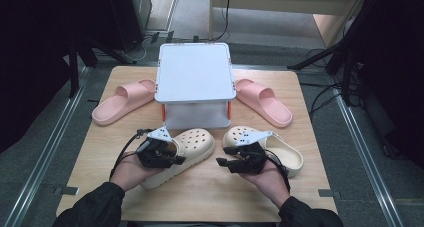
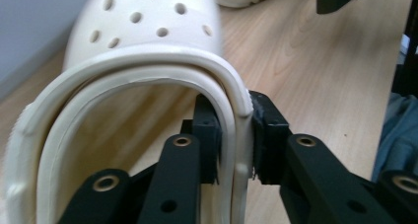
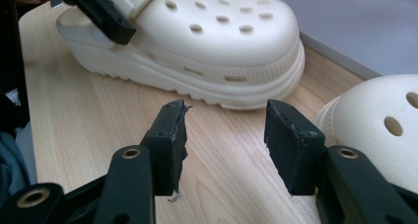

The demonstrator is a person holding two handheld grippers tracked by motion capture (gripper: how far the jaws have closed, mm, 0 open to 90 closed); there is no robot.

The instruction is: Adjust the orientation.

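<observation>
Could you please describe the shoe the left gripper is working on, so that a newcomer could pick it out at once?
Start at the white box standing mid-table; two cream clogs lie in front of it. The wanted clog is the one on the left, just below the box's front. Unlike the other cream clog and the two pink slides, it has the left gripper straddling its heel rim.

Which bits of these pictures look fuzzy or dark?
Left gripper view: the clog's near rim is soft, the tongs at the bottom blurred. Right gripper view: the clog sharp, table grain clear. High view: the room's sides are dark, the table evenly lit.
</observation>
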